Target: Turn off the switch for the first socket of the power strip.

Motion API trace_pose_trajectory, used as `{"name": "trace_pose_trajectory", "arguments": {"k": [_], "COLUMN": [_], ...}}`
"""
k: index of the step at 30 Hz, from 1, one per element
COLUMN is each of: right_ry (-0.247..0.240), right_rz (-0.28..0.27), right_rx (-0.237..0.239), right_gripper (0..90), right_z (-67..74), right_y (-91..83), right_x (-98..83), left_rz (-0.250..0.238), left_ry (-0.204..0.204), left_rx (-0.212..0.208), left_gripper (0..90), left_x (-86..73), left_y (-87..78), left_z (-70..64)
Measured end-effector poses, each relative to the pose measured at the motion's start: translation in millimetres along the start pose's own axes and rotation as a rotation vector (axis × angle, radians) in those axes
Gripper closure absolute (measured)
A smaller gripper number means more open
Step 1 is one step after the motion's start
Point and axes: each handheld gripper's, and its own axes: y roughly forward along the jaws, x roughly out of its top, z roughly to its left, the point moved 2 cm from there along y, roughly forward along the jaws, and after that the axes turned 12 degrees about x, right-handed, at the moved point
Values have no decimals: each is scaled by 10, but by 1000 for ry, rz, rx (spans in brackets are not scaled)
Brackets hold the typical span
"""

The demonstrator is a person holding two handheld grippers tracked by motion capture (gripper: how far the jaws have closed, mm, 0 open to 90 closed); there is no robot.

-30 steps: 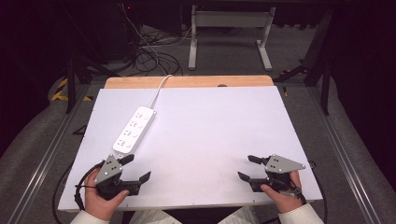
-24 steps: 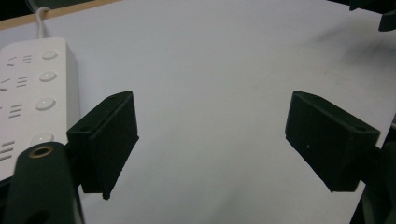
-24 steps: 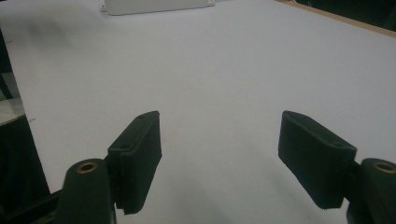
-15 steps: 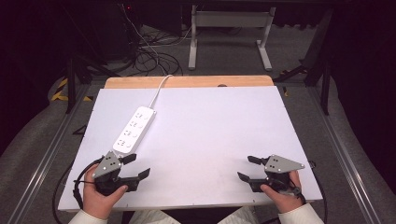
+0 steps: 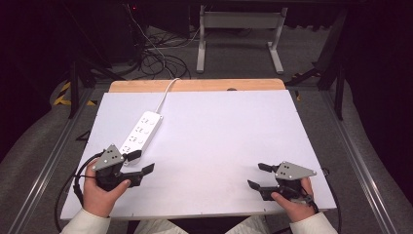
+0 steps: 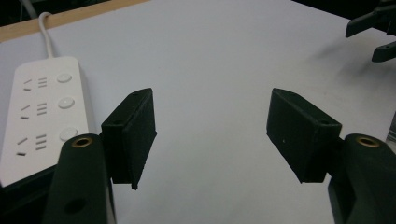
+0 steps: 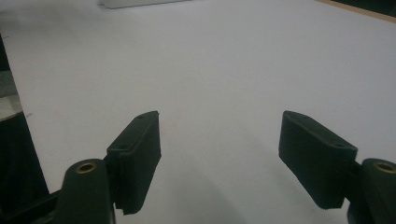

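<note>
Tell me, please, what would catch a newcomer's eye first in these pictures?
Probably the white power strip, lying on the left part of the white table with its cord running off the far edge. Next come the two black grippers at the near edge: the left gripper sits just short of the strip's near end, the right gripper over bare surface, both with jaws spread and holding nothing.

In the left gripper view, the power strip ran off the frame's left edge, its lower end hidden behind a black jaw. At the upper right, the right gripper was cut by the edge. The socket markings were too small to read from the high view.
</note>
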Motion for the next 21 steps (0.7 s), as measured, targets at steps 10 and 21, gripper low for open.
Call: {"name": "trace_pose_trajectory", "arguments": {"k": [10,21], "right_ry": [5,5], "right_rz": [-3,-7], "right_rx": [5,8], "right_gripper": [292,286], "right_z": [-4,-4], "right_y": [5,4], "right_x": [1,1], "left_rz": [-1,-12], "left_ry": [16,42], "left_rx": [6,9], "left_gripper": [385,459], "left_x": [258,442], "left_y": [66,93], "left_z": [87,109]}}
